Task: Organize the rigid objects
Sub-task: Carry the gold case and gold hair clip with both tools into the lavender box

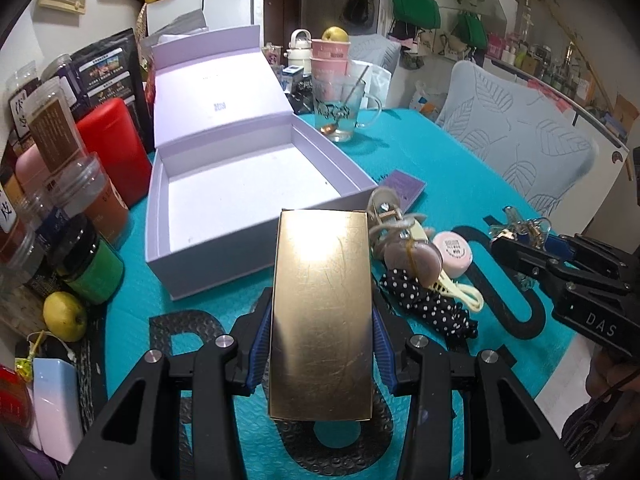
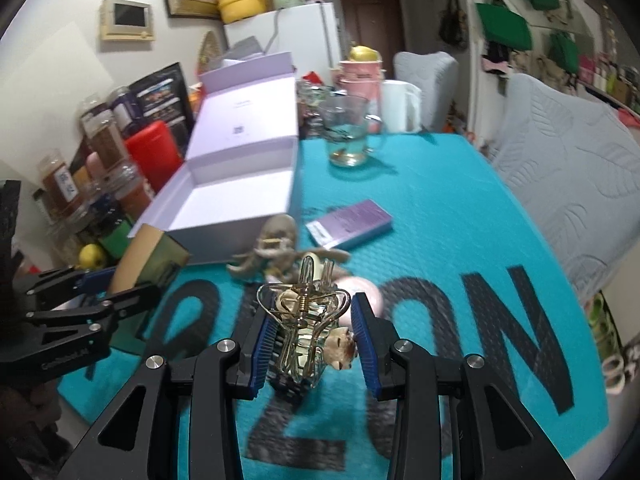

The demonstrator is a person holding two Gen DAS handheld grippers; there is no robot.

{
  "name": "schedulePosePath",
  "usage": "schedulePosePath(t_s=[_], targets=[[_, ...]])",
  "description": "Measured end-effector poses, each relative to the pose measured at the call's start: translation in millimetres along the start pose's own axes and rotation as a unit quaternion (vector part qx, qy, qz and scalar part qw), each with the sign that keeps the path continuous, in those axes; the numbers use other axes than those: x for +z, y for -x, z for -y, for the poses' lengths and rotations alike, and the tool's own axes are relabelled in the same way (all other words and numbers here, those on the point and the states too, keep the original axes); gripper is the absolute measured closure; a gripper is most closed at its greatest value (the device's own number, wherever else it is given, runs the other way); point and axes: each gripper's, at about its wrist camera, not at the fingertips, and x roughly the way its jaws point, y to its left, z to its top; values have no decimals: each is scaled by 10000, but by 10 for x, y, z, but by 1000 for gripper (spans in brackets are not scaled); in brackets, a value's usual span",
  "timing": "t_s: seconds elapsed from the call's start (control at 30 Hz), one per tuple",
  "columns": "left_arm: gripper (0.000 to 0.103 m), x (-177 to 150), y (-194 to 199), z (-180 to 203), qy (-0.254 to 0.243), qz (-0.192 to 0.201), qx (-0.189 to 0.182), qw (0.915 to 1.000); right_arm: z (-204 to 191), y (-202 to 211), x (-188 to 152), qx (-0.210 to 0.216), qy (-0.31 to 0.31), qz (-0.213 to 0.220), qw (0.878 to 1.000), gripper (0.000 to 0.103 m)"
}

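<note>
The gold box (image 1: 322, 316) is a flat, shiny rectangle with fine scratches, bright where light glares off its top face. It sits between the blue pads of the left gripper (image 1: 320, 344), which are closed onto its long sides, with its far end reaching toward the near wall of the open lavender box (image 1: 256, 240). From the right wrist view it shows only as a tan-and-olive edge (the rest is hidden) beside the lavender box.

The clear claw clip (image 2: 306, 328), with gold wire spring and a small cream charm, stands between the pads of the right gripper (image 2: 314, 340). The left pad touches it; on the right side the charm meets the pad, so the jaws appear closed onto it, narrowly apart.

On the teal mat (image 1: 440, 160) beside the gold box lie a beige clip (image 1: 390, 216), a pink round tin (image 1: 454, 250) and a polka-dot bow (image 1: 424, 306), all close together. A purple packet (image 2: 348, 228) lies farther out, and a glass mug (image 1: 340, 108) with a spoon stands behind the lavender box. Jars (image 1: 60, 200) crowd the mat's left edge.
</note>
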Motion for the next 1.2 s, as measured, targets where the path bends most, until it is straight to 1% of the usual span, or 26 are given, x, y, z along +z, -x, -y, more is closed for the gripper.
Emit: schedulePosePath(t_s=[0.2,0.5,0.7,0.9,1.2], targets=[[59,120,44,-80,72,138,71,9999,-165,-55,205,302,269,47,9992,66],[59,346,25,-239,148,309,186,9992,-364,-128,523,621,681,167,9956,66],[59,516,-52,-379,203,375,279,9987,-453,-257,749,750,893,212,9929,66],[59,697,-165,-498,259,376,247,9987,-513,-396,994,824,1057,312,9905,66],[59,1017,-399,-671,287,367,328,9984,-543,-707,1355,908,1232,296,9878,66]])
